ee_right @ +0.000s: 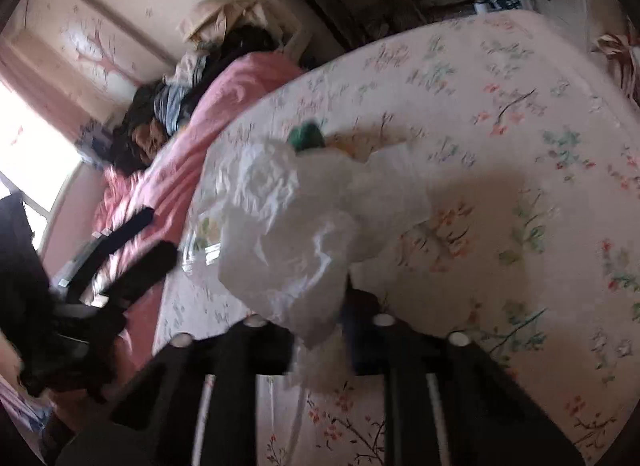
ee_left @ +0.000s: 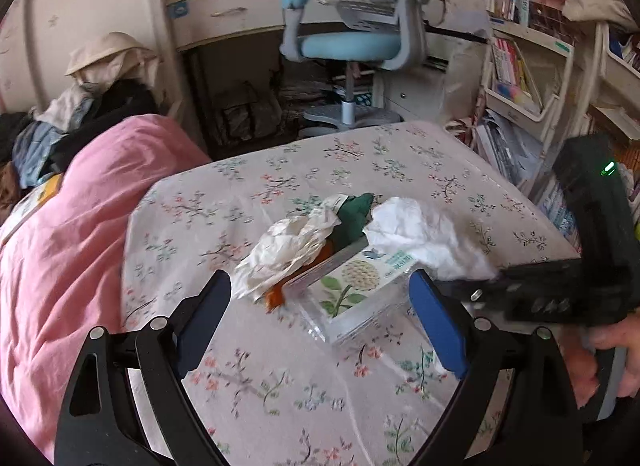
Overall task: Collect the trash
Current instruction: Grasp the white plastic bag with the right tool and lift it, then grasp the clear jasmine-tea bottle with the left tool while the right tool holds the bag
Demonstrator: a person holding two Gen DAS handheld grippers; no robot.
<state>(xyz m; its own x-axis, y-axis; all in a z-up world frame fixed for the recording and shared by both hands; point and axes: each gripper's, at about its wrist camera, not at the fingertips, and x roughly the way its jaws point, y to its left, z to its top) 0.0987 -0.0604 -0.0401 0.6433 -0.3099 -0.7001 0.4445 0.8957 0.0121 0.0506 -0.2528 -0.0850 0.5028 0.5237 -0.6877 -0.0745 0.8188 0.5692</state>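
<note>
Blue-padded left gripper [ee_left: 320, 306] jaws stand apart near the stiff, light tissue box [ee_left: 352, 290] on the bed [ee_left: 280, 386], while the right gripper [ee_right: 320, 330] is clamped on soft, featherlight white tissue [ee_right: 280, 234], best pinched by its bunched edge

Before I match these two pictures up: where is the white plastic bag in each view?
Left wrist: white plastic bag right of centre, at the right claw.
Right wrist: it fills the centre, pinched in that claw.
Shared landmark: the green wrapper beside it.
</note>
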